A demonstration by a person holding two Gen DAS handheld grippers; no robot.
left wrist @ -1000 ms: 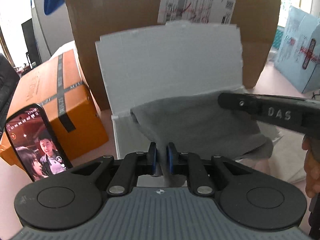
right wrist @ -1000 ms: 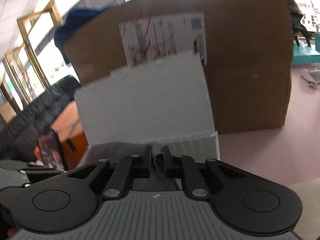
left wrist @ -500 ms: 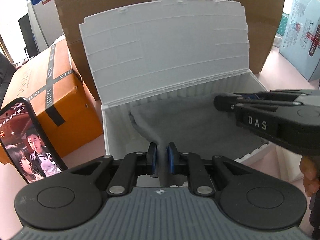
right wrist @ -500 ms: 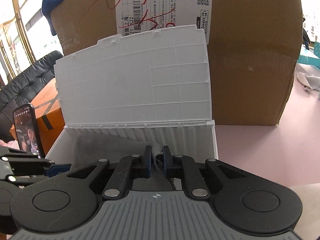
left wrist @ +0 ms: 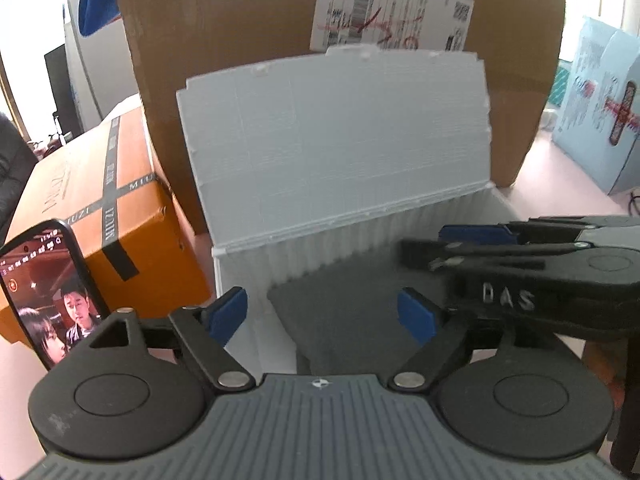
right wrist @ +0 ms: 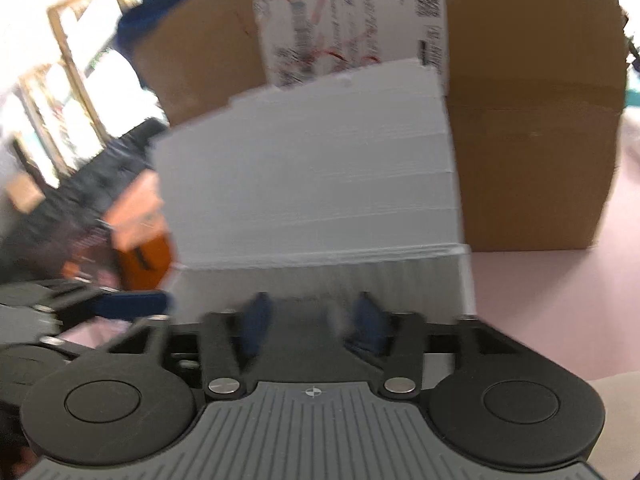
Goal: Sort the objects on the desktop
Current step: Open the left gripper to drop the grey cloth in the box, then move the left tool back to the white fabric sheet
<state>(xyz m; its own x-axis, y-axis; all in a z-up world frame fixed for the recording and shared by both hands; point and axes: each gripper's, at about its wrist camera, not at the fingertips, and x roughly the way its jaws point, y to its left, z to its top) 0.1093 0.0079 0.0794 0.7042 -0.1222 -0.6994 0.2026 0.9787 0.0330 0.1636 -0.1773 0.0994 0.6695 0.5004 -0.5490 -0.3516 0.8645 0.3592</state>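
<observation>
The grey cloth point(left wrist: 340, 300) lies in the white storage box point(left wrist: 400, 240) just ahead of the left gripper point(left wrist: 324, 314) and right gripper point(right wrist: 308, 320), both spread wide and empty.

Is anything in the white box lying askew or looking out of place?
Nothing stands out. The grey cloth lies inside the white box, lid upright behind. Both grippers, left and right, are open above it.
</observation>
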